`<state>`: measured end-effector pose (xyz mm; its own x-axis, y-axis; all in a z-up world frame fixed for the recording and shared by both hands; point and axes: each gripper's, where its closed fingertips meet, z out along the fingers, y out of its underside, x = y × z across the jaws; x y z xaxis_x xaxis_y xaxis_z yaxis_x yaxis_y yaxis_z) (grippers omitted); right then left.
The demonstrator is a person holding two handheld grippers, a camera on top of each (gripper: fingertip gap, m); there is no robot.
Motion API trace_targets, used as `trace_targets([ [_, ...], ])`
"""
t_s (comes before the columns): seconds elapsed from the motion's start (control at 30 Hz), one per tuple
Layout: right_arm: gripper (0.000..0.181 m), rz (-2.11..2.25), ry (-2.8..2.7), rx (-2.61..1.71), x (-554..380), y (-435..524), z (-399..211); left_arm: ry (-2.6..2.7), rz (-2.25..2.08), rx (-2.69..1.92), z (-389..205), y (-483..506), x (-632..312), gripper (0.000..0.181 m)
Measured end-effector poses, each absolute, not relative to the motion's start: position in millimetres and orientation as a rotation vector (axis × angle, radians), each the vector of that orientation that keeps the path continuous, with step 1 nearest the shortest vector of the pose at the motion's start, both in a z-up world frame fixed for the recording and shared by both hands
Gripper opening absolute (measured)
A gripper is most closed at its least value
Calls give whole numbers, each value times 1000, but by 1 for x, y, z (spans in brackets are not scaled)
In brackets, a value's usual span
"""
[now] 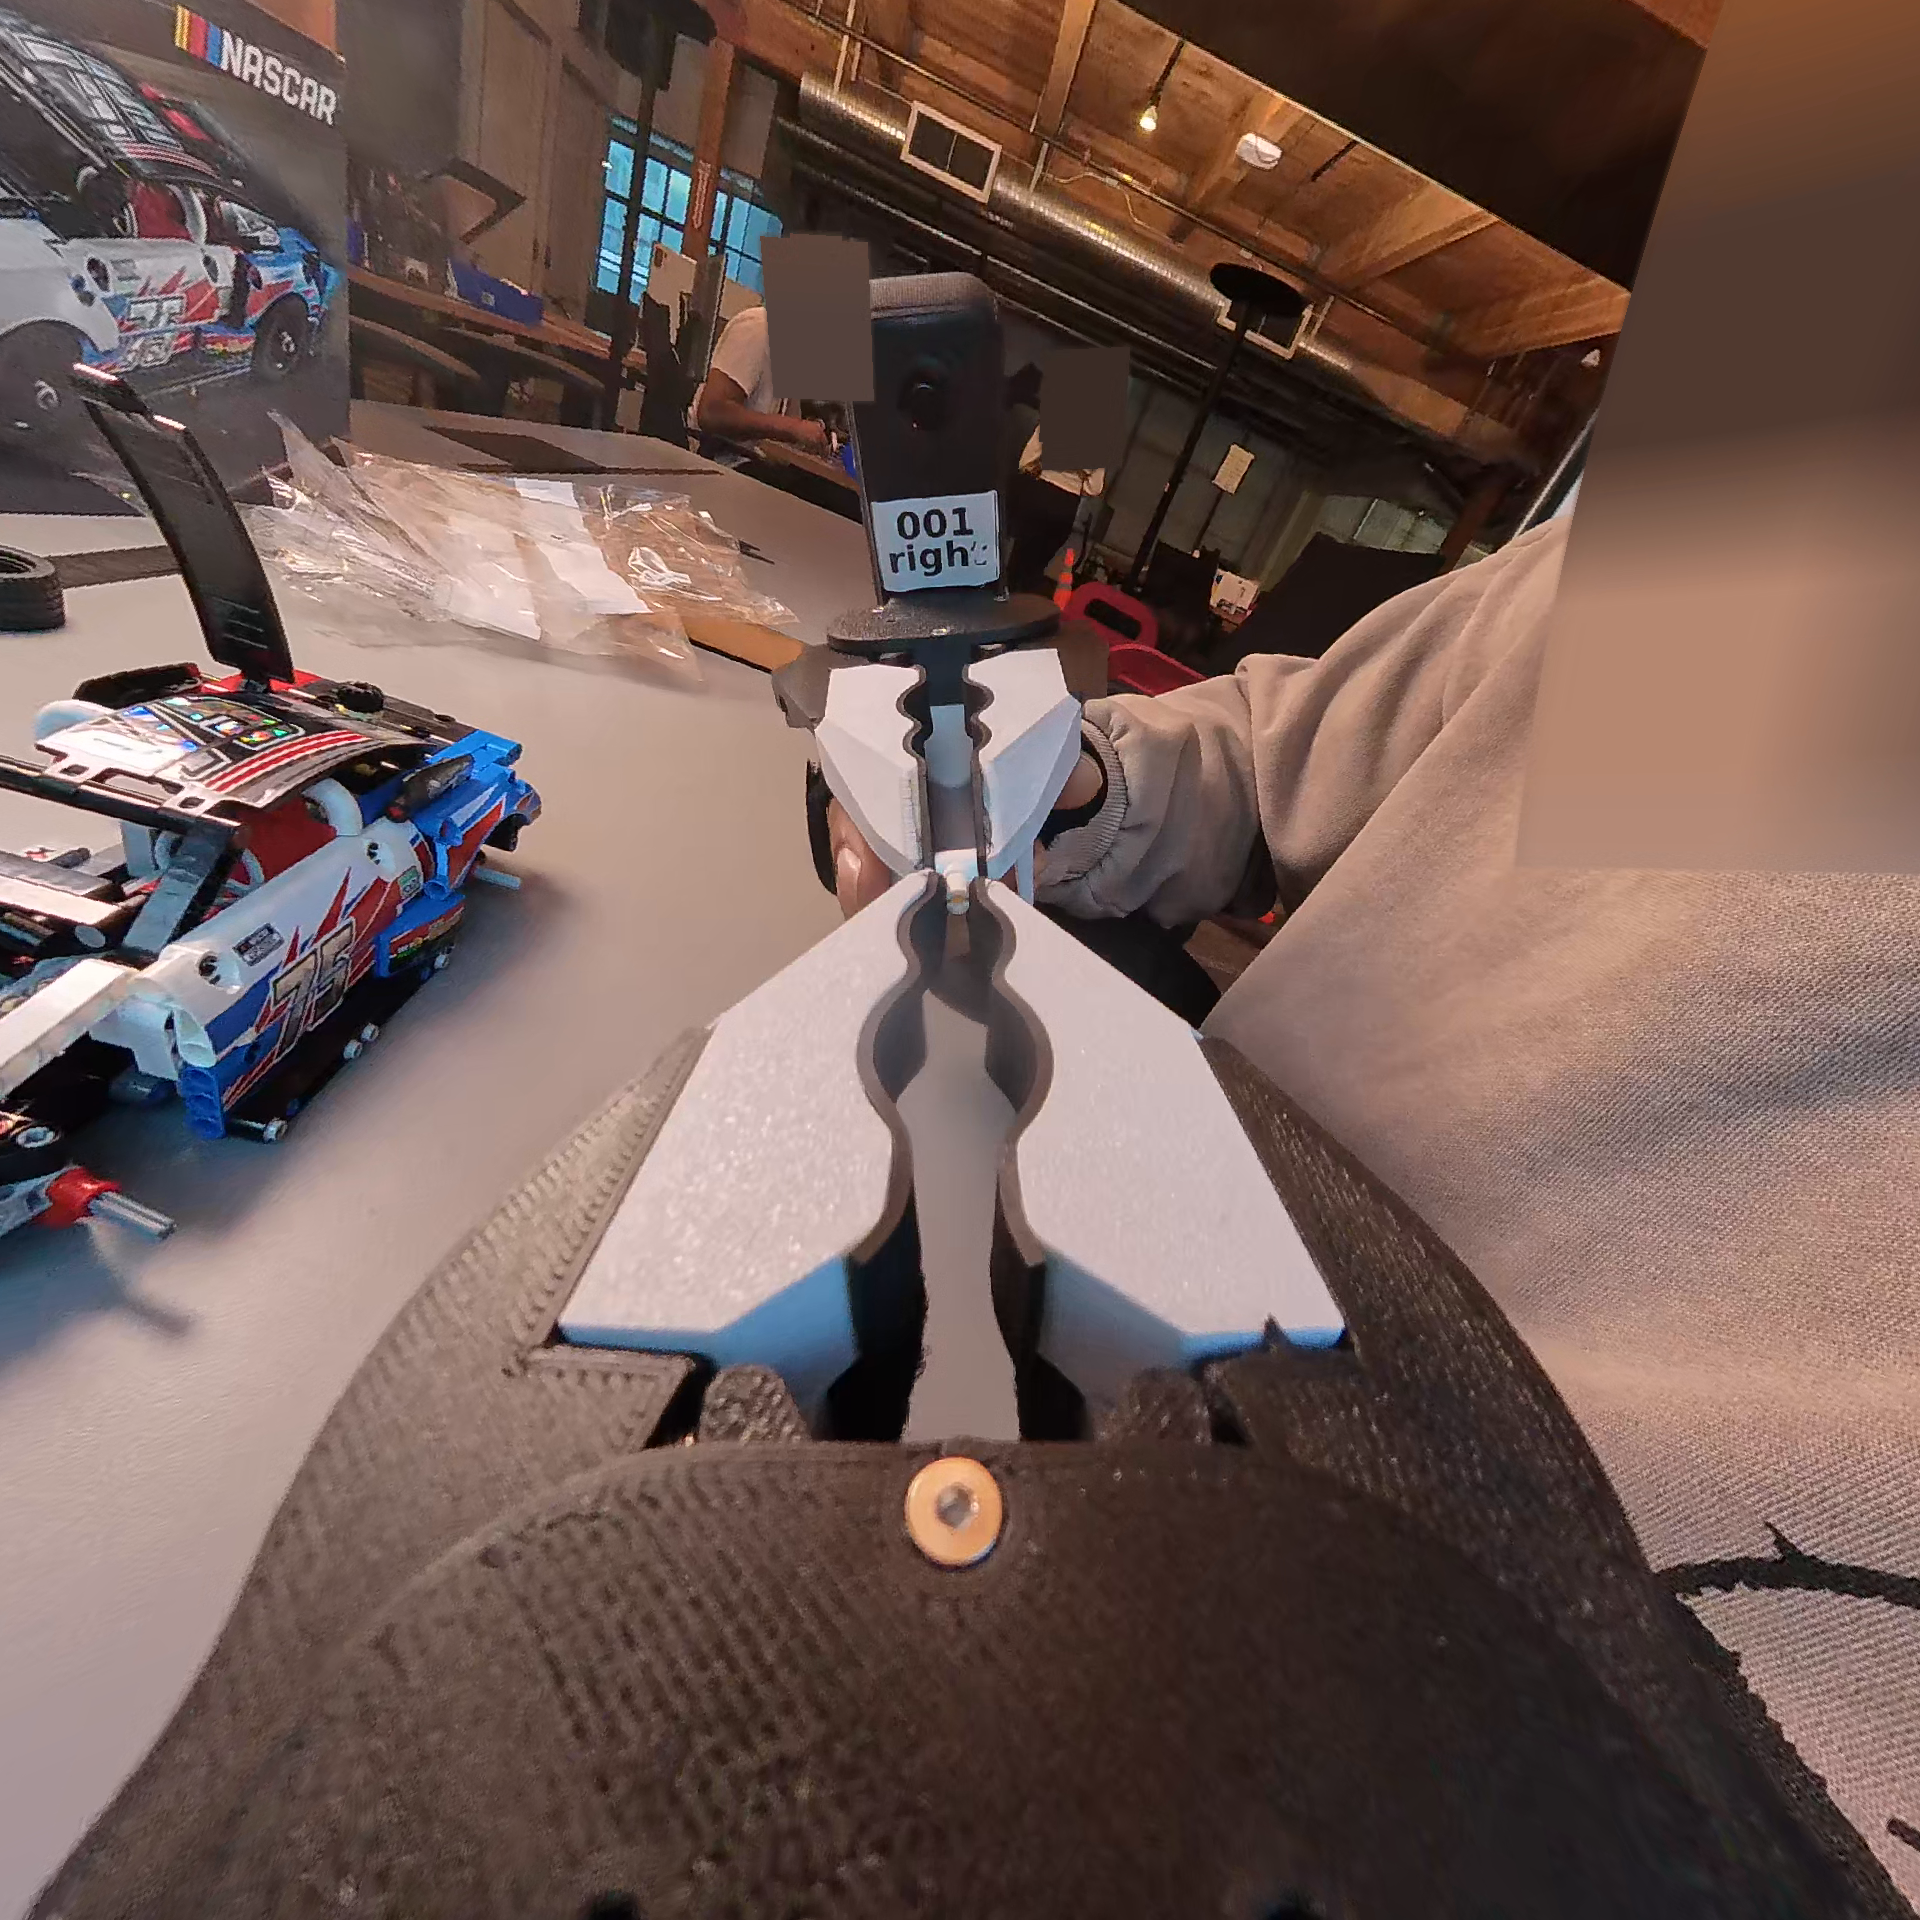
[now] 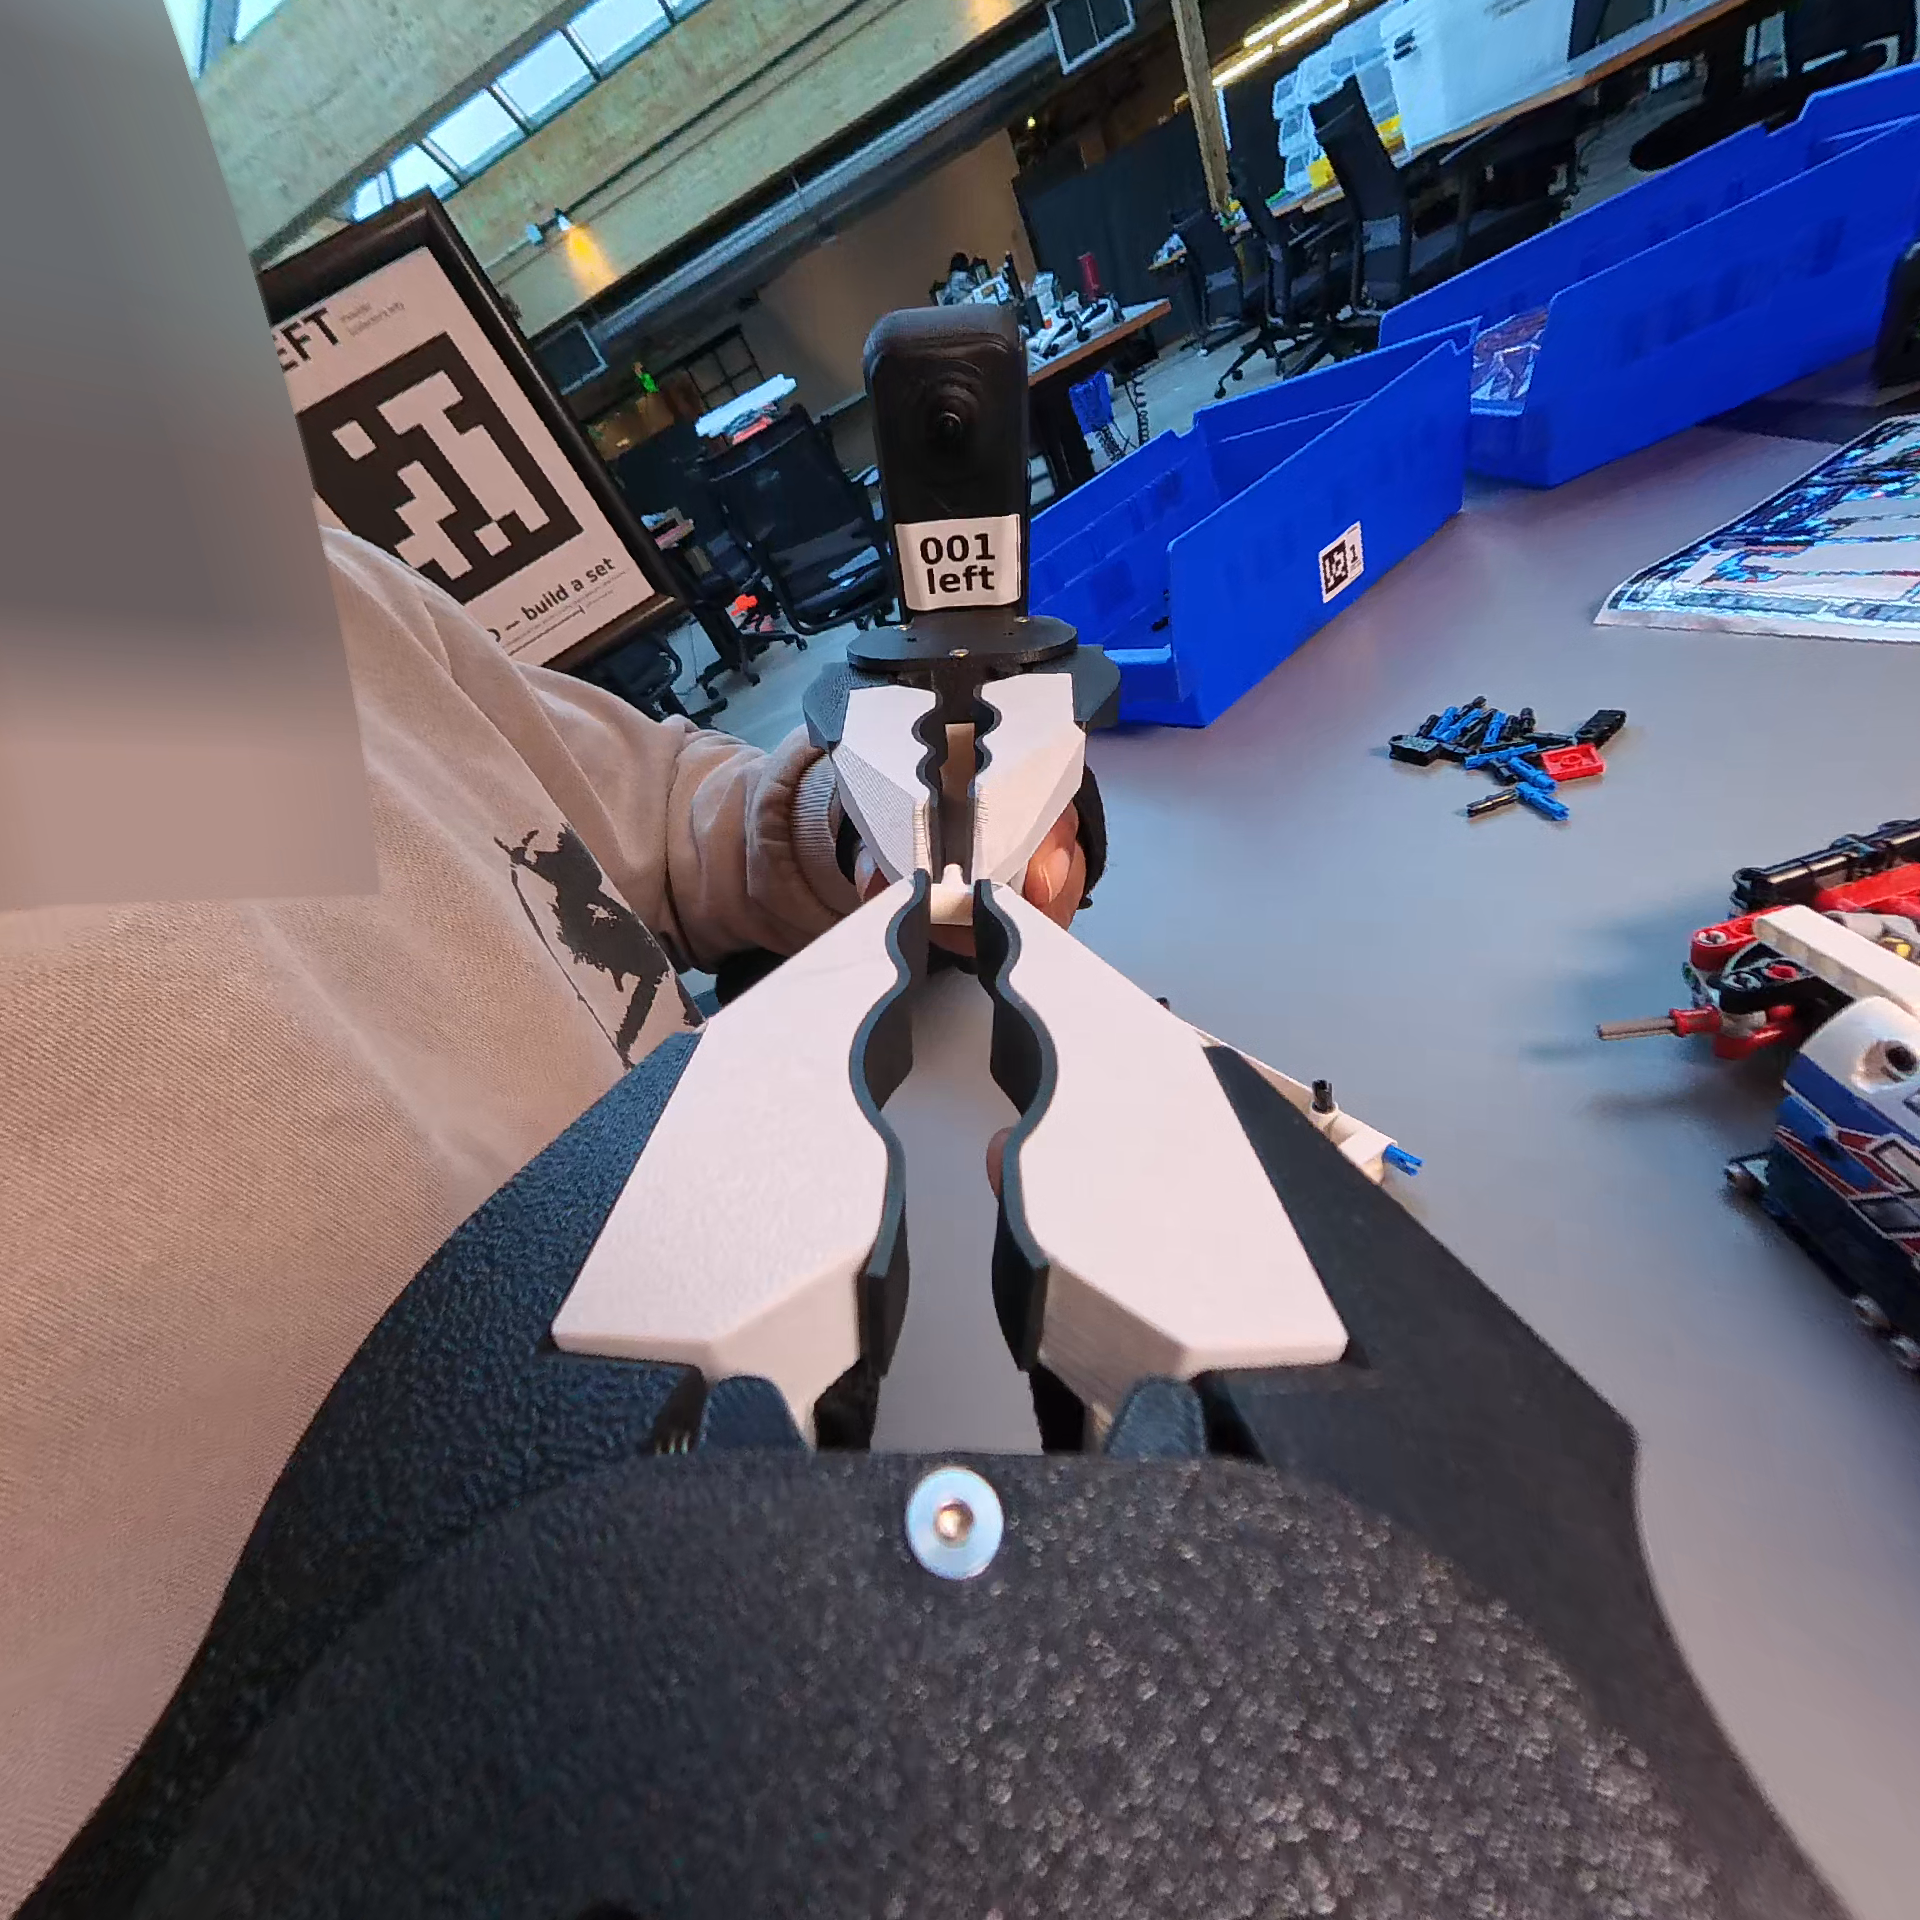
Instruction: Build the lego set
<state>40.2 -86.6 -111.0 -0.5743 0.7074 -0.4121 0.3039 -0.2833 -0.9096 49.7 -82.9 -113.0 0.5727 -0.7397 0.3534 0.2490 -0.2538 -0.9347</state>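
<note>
Both hand-held grippers meet tip to tip above the surface (image 2: pixel 1351 935), sharing one small white piece (image 2: pixel 951 899). Left hand-held gripper (image 1: pixel 954 894) narrowed onto its end; right hand-held gripper (image 2: pixel 951 896) narrowed onto the other end. Whether this is one piece or two being joined: cannot tell.

Toy car (image 1: pixel 260 883) sits on the surface to the far left, well apart from the tips. Loose pins (image 2: pixel 1507 753) lie in a heap beyond.

Risks, as judged:
- piece tiny, held at the extreme tips; any twist could flick it out
- unequal squeeze, piece pivots
- a drop lands near the lap, hard to find
</note>
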Motion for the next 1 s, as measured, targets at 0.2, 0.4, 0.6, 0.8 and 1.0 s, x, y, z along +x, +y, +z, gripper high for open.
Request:
trace_targets([
  [0.2,4,1929,-1666,-1245,40,-87,-111,426,-983,-1555,-111,-83,48,2],
  [0.4,4,1939,-1662,-1254,40,-86,-111,425,-973,-1556,-111,-83,48,2],
  [0.6,4,1940,-1655,-1277,39,-86,-115,458,-903,-1578,-116,-83,49,2],
  [0.8,4,1821,-1666,-1282,40,-68,-130,398,-948,-1655,-121,-77,33,29],
  [1.0,4,1628,-1665,-1445,54,-28,-160,370,-667,-2255,-211,-81,-21,52],
])
